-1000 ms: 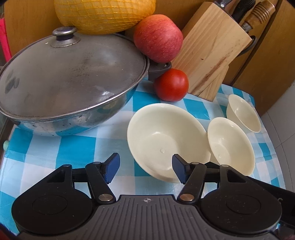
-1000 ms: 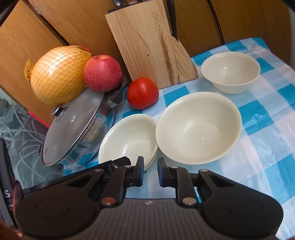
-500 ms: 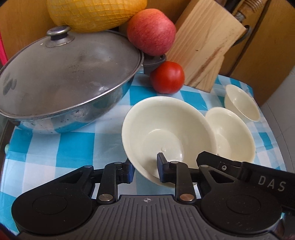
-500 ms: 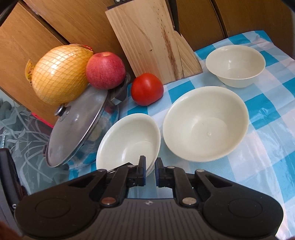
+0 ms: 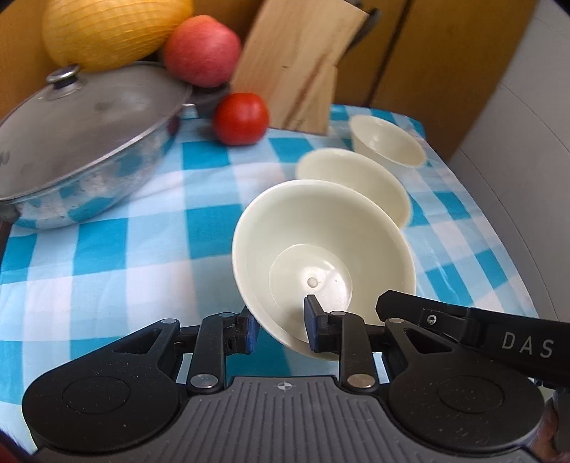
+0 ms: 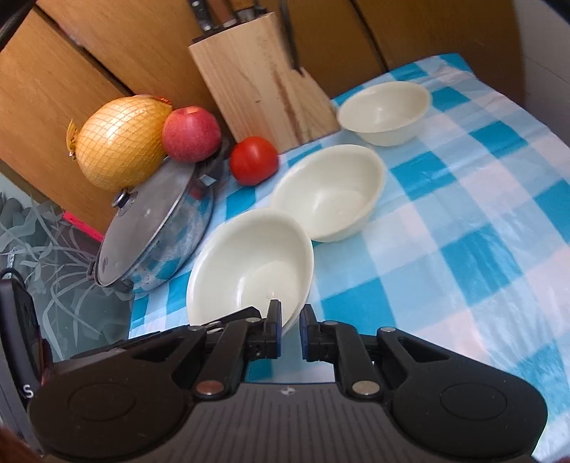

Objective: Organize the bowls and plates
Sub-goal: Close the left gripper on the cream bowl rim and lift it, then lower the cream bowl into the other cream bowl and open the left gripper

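Note:
Three cream bowls stand in a row on the blue checked cloth (image 5: 107, 249). My left gripper (image 5: 279, 320) is shut on the near rim of the large bowl (image 5: 320, 228), which tilts up off the cloth. The same large bowl (image 6: 245, 263) shows in the right wrist view, where my right gripper (image 6: 290, 327) is shut on its rim. The black body of the right tool (image 5: 481, 327) reaches in from the right. Behind lie the medium bowl (image 5: 356, 181) (image 6: 327, 196) and the small bowl (image 5: 388, 142) (image 6: 384, 110), both untouched.
A lidded steel pot (image 5: 89, 117) fills the left side, with a netted pomelo (image 5: 114, 28) and an apple (image 5: 201, 50) resting on it. A tomato (image 5: 240, 119) and a wooden knife block (image 5: 295, 60) stand at the back. Wooden cabinet doors rise behind.
The left jaws have closed on the large bowl's rim and the right jaws have shut on it too. Both have drawn the bowl back from the pot and tilted it up.

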`<state>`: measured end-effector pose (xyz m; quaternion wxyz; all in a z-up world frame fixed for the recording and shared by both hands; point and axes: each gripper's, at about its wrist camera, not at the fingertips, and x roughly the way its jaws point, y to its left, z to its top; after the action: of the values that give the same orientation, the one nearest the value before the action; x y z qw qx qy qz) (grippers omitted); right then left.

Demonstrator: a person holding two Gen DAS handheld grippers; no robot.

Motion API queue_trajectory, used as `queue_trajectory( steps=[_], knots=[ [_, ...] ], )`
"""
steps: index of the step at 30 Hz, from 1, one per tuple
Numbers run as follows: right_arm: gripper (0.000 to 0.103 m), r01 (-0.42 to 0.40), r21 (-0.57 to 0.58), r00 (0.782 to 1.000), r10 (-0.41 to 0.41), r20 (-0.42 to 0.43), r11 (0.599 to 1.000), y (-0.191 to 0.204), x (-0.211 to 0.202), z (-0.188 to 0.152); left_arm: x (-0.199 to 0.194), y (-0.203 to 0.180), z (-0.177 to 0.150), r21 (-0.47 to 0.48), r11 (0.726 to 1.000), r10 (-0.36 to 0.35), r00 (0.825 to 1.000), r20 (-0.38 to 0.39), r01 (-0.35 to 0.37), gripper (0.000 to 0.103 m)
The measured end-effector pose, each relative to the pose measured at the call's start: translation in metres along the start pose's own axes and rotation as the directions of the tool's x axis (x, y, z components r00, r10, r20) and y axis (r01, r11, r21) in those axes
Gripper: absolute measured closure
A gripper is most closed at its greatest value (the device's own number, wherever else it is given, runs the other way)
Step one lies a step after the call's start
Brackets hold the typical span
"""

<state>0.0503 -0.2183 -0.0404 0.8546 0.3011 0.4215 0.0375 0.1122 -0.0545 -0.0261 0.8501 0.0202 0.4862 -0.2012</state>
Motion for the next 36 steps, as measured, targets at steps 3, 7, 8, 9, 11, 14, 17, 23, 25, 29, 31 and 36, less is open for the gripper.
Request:
queue_trajectory(
  steps=[3, 7, 8, 9, 11, 14, 17, 23, 25, 29, 31, 36],
  knots=[
    [0.091, 0.028, 0.019, 1.0, -0.028, -0.002, 0.999, -0.013, -0.009, -0.006, 0.005, -0.017, -0.006, 0.046, 0.999, -0.009, 1.0, -0.013, 0.01, 0.068],
    [0.091, 0.056, 0.044, 0.998, -0.056, -0.002, 0.997, -0.03, -0.015, -0.009, 0.008, -0.035, -0.012, 0.093, 0.995, -0.024, 0.999, -0.023, 0.026, 0.067],
    [0.091, 0.063, 0.048, 0.998, -0.063, -0.002, 0.997, -0.034, -0.016, -0.01, 0.009, -0.039, -0.014, 0.103, 0.994, -0.027, 0.999, -0.027, 0.03, 0.067],
    [0.091, 0.071, 0.049, 0.997, -0.071, 0.0, 0.996, -0.036, -0.017, -0.01, 0.011, -0.042, -0.015, 0.107, 0.994, -0.03, 0.999, -0.03, 0.033, 0.067],
    [0.091, 0.086, 0.041, 0.996, -0.086, 0.004, 0.995, -0.039, -0.018, -0.011, 0.013, -0.046, -0.016, 0.118, 0.993, -0.028, 0.999, -0.033, 0.032, 0.067],
    [0.091, 0.104, 0.037, 0.995, -0.104, -0.003, 0.994, -0.043, -0.016, -0.014, 0.018, -0.052, -0.019, 0.14, 0.99, -0.012, 0.999, -0.038, 0.017, 0.067],
    [0.09, 0.125, 0.029, 0.992, -0.125, 0.002, 0.992, -0.046, -0.015, -0.014, 0.021, -0.054, -0.02, 0.151, 0.988, 0.003, 0.999, -0.04, 0.003, 0.067],
    [0.088, 0.119, 0.023, 0.992, -0.119, 0.028, 0.993, -0.043, -0.016, -0.008, 0.019, -0.05, -0.013, 0.113, 0.993, -0.018, 0.999, -0.036, 0.022, 0.065],
    [0.088, 0.122, 0.031, 0.992, -0.123, 0.023, 0.992, -0.044, -0.012, -0.005, 0.018, -0.048, -0.011, 0.095, 0.995, -0.027, 0.999, -0.035, 0.031, 0.065],
    [0.088, 0.108, 0.028, 0.994, -0.109, 0.015, 0.994, -0.043, -0.02, -0.006, 0.017, -0.049, -0.013, 0.102, 0.993, -0.05, 0.998, -0.049, 0.055, 0.065],
    [0.088, 0.111, 0.013, 0.994, -0.111, 0.021, 0.994, -0.042, -0.027, -0.009, 0.016, -0.052, -0.015, 0.106, 0.992, -0.064, 0.996, -0.058, 0.07, 0.065],
    [0.087, 0.102, 0.039, 0.995, -0.101, -0.007, 0.994, -0.054, -0.034, -0.014, 0.009, -0.061, -0.019, 0.152, 0.985, -0.074, 0.996, -0.051, 0.081, 0.064]
  ],
)
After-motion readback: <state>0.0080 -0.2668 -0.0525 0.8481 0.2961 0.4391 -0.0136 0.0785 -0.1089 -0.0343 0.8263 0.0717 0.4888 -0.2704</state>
